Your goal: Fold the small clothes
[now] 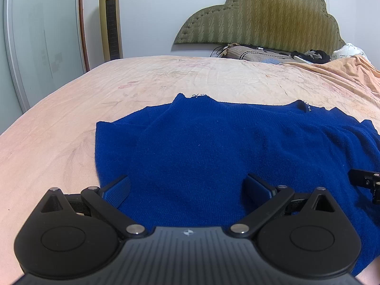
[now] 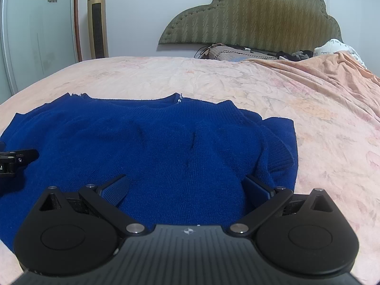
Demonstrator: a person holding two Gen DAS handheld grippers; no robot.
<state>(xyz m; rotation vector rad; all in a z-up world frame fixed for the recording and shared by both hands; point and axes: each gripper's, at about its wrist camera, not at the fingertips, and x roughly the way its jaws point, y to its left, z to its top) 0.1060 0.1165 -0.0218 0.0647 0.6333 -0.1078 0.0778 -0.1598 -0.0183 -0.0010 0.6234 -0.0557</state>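
Royal-blue knit sweater point(image 1: 213, 154) on faded peach floral bedsheet point(image 1: 166, 78); olive chevron-textured headboard point(image 1: 273, 16); gold tower fan point(image 1: 110, 19).

Your left wrist view cuts the blue sweater point(image 1: 213, 154) off at its right edge; the near hem hides behind the left gripper point(image 1: 187, 191). Same on the right gripper point(image 2: 186, 190) (hem hidden). Clutter by the headboard point(image 1: 261, 16) is too small to identify.

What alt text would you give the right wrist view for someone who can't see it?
A blue sweater lies spread on a peach bedsheet, with the open right tool poised over its near edge. The left tool pokes in from the left, and a padded headboard stands behind.
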